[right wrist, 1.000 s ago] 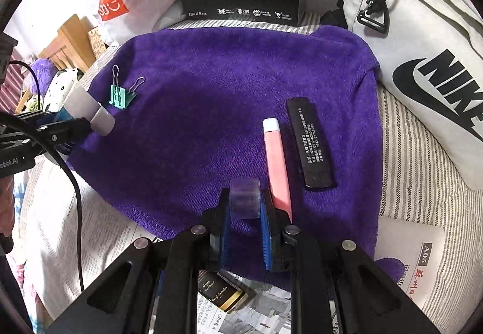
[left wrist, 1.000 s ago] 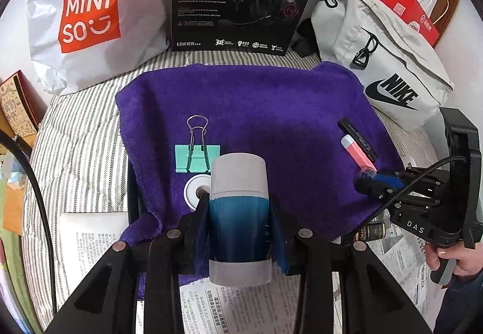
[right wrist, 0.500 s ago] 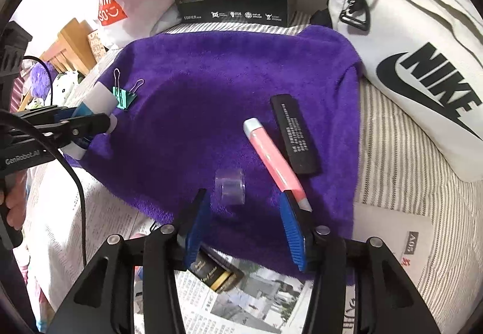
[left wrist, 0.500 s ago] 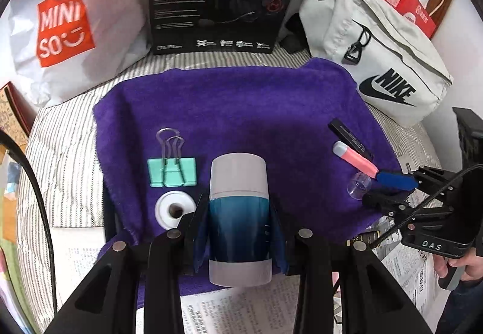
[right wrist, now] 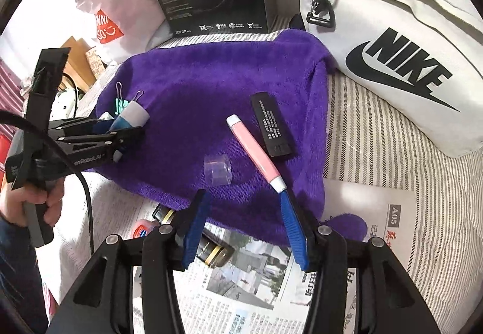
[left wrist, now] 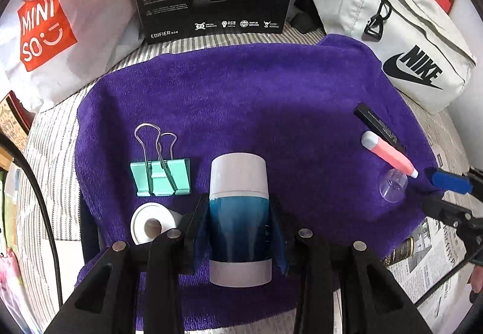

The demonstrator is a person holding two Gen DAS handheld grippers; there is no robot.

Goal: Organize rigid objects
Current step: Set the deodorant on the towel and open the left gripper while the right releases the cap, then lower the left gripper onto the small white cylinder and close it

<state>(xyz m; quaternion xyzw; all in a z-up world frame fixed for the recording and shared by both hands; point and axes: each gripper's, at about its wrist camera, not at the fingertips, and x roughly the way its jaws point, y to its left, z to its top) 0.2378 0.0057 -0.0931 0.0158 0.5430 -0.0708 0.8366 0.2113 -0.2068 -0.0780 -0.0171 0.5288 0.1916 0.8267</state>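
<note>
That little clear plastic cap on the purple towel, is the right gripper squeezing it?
No, the clear cap lies free on the purple towel, ahead of the open right gripper.

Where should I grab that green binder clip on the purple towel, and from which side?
Probably from above. The green binder clip lies flat on the purple towel, wire handles folded back away from the camera. Close the fingers across its short, flat-sided body, not the thin handles; the white tape roll sits close beside it.
</note>
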